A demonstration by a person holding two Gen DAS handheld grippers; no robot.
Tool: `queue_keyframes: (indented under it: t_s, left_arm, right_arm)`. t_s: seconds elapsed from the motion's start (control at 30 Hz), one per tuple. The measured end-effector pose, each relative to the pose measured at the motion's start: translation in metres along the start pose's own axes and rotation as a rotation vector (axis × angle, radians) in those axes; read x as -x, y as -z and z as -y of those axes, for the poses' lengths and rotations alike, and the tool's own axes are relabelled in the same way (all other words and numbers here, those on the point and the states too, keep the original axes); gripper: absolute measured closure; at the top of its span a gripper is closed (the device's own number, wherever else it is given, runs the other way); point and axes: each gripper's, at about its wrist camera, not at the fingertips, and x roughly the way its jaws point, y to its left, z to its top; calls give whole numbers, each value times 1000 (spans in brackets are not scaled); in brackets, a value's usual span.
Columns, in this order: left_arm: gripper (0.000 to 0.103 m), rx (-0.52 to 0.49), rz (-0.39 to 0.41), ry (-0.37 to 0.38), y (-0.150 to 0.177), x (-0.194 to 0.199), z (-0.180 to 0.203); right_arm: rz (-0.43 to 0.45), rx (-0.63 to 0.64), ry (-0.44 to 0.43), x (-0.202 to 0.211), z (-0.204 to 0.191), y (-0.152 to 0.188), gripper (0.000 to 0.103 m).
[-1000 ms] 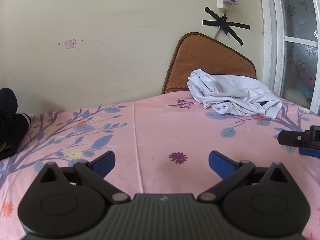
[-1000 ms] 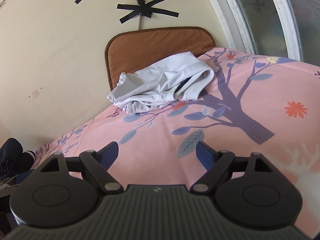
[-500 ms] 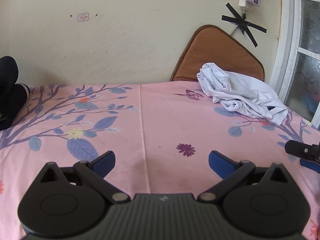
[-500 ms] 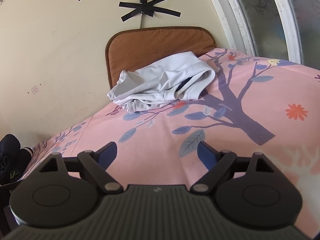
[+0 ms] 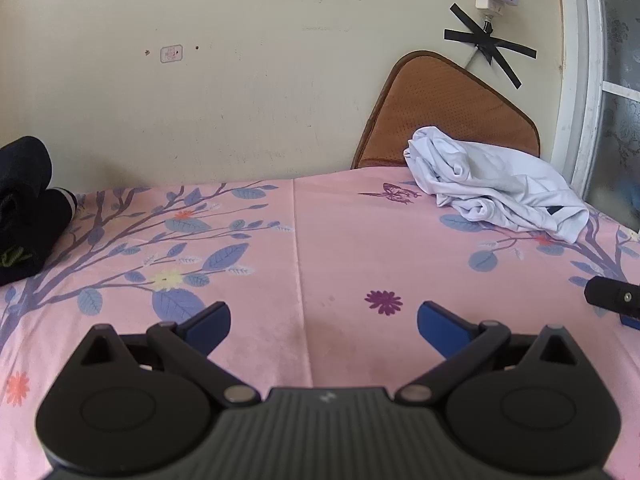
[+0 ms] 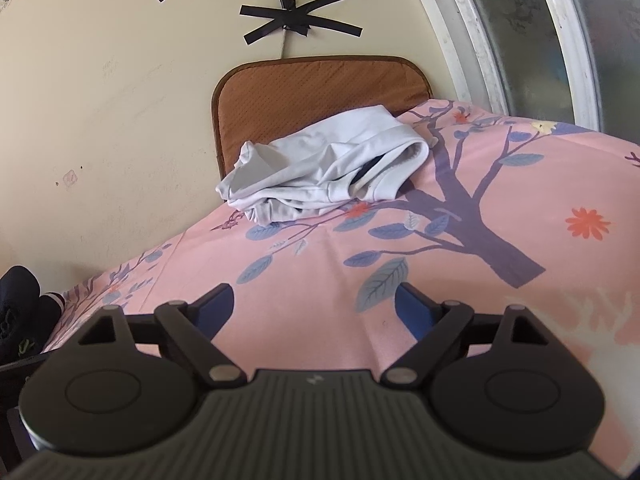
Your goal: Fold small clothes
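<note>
A crumpled white garment (image 5: 492,192) lies at the far right of the pink floral sheet (image 5: 340,248), against a brown cushion (image 5: 444,108). In the right wrist view the garment (image 6: 324,176) lies straight ahead, well beyond the fingers. My left gripper (image 5: 324,324) is open and empty, low over the sheet's middle. My right gripper (image 6: 314,304) is open and empty over the sheet; its tip (image 5: 612,298) shows at the right edge of the left wrist view.
Dark clothes (image 5: 24,208) are piled at the far left by the wall; they also show in the right wrist view (image 6: 20,308). The brown cushion (image 6: 316,96) leans on the wall. A window frame (image 5: 580,80) stands at the right.
The left gripper has turned slightly, so the white garment sits a little more to the right. The right gripper has edged closer to the garment. Both stay open.
</note>
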Motion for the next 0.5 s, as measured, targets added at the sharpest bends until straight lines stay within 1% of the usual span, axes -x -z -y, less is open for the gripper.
queue_keyframes:
  t_s: [0.23, 0.5]
  left_arm:
    - [0, -62, 13, -32, 2, 2, 8]
    - [0, -70, 9, -40, 2, 2, 7]
  right_arm:
    - [9, 7, -7, 3, -1, 1, 13]
    - [17, 8, -14, 5, -1, 2, 13]
